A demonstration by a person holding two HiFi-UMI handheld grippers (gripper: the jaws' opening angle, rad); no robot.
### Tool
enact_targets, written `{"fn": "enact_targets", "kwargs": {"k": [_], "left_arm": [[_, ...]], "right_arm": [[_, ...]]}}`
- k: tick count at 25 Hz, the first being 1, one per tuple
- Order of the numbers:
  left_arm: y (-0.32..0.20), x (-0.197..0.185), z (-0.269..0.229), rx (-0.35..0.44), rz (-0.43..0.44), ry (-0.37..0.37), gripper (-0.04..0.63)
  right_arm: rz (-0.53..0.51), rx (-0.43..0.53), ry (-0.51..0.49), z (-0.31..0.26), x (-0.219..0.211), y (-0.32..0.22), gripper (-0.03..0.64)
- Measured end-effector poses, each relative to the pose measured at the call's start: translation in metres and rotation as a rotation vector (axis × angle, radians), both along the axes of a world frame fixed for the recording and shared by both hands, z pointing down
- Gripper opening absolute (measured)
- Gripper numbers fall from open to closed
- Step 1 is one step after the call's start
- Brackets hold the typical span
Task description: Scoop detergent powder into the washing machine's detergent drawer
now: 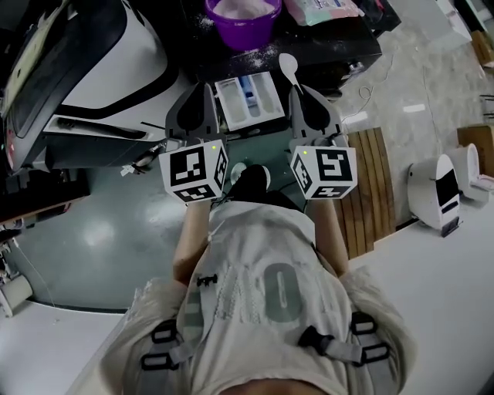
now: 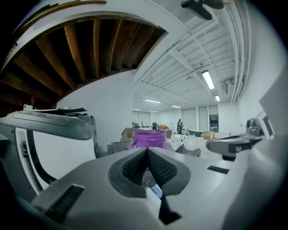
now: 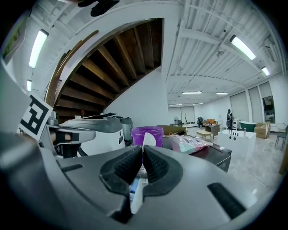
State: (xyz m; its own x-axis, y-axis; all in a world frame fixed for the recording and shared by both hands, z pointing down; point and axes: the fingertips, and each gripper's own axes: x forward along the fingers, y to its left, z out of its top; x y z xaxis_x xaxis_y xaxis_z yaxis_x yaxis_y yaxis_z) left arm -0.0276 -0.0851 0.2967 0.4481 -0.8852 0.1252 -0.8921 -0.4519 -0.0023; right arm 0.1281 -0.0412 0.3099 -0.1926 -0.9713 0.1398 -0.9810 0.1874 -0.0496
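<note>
Right hand-held gripper (image 1: 298, 91) has its jaws closed on the handle of a white spoon (image 1: 288, 65), whose bowl stands up just past the jaw tips and shows white above them in the right gripper view (image 3: 148, 140). Left hand-held gripper (image 1: 208, 87) is pressed shut with nothing between its jaws, which its own view shows meeting at the tips (image 2: 147, 151). Between the two tips, in the upper middle of the head view, lies the white detergent drawer (image 1: 231, 104), open at the top, with a blue piece in one of its compartments; whether it rests on something or sticks out from under the table cannot be told. Beyond the drawer, at the top centre of the frame, a purple tub (image 1: 245, 27) holding pale powder (image 1: 241, 6) stands on a dark table (image 1: 324, 50), and loose powder is scattered on the table just in front of the tub. To the right of the tub on the same table lies a pink and blue bag (image 1: 320, 9). A white and black washing machine (image 1: 116, 62) fills the upper left of the head view, well to the left of the drawer. A wooden slat board (image 1: 372, 185) lies on the floor at the right, near the right hand-held gripper's marker cube (image 1: 324, 171).
</note>
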Motion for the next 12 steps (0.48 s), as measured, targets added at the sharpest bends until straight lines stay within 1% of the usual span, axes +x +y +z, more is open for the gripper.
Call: {"fn": "enact_targets", "kwargs": {"k": [3, 6, 12], "left_arm": [[-0.014, 0.002, 0.003, -0.014, -0.005, 0.008, 0.020], [-0.031, 0.009, 0.007, -0.030, 0.012, 0.013, 0.020], [-0.064, 0.017, 0.004, -0.016, 0.026, 0.001, 0.020]], "right_arm": [[-0.006, -0.001, -0.020, -0.001, 0.000, -0.014, 0.011], [-0.002, 0.001, -0.012, -0.003, 0.003, -0.029, 0.011], [0.024, 0.007, -0.002, -0.009, 0.012, -0.058, 0.011]]}}
